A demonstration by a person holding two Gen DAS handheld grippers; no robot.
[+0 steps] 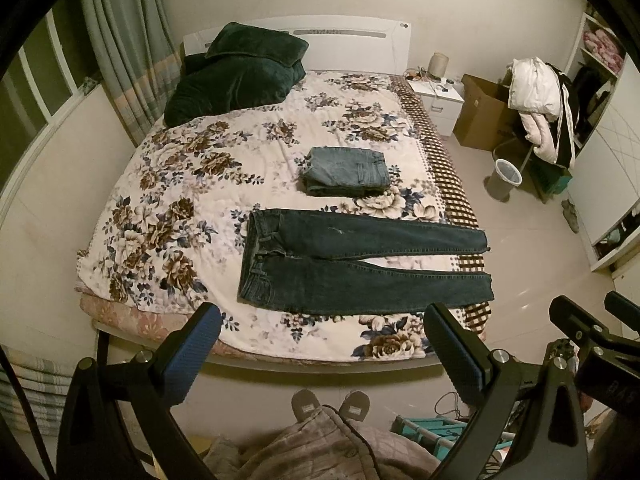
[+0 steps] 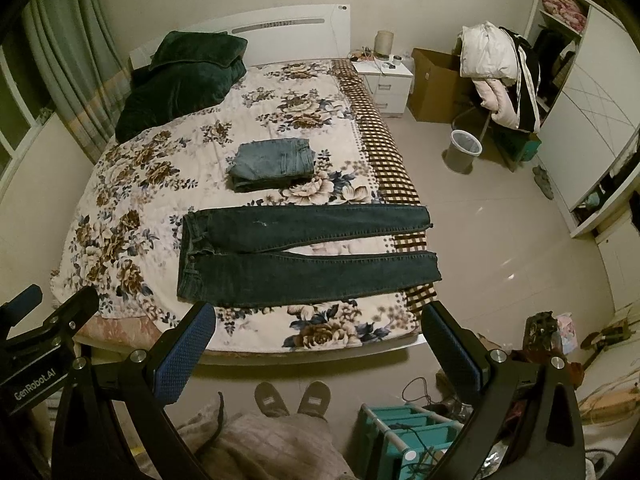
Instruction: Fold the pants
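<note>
Dark blue jeans [image 1: 360, 264] [image 2: 304, 256] lie flat near the foot of the bed, waistband to the left, both legs stretched right past the bed's edge. Behind them rests a folded pair of lighter blue jeans [image 1: 346, 170] [image 2: 274, 162]. My left gripper [image 1: 322, 344] hovers high above the bed's foot end, open, nothing between its blue pads. My right gripper [image 2: 318, 342] hangs beside it at similar height, open and empty too. In the left wrist view the right gripper's black body shows at the lower right, and in the right wrist view the left one's at the lower left.
The bed wears a floral quilt [image 1: 180, 200] [image 2: 132, 184] with a dark green blanket [image 1: 236, 76] by the headboard. A white nightstand [image 2: 386, 80], cardboard box [image 2: 434, 84], bin [image 2: 464, 150] and clothes-laden chair [image 2: 500, 76] stand right. A person's slippered feet [image 2: 292, 398] and a teal rack [image 2: 408, 424] lie below.
</note>
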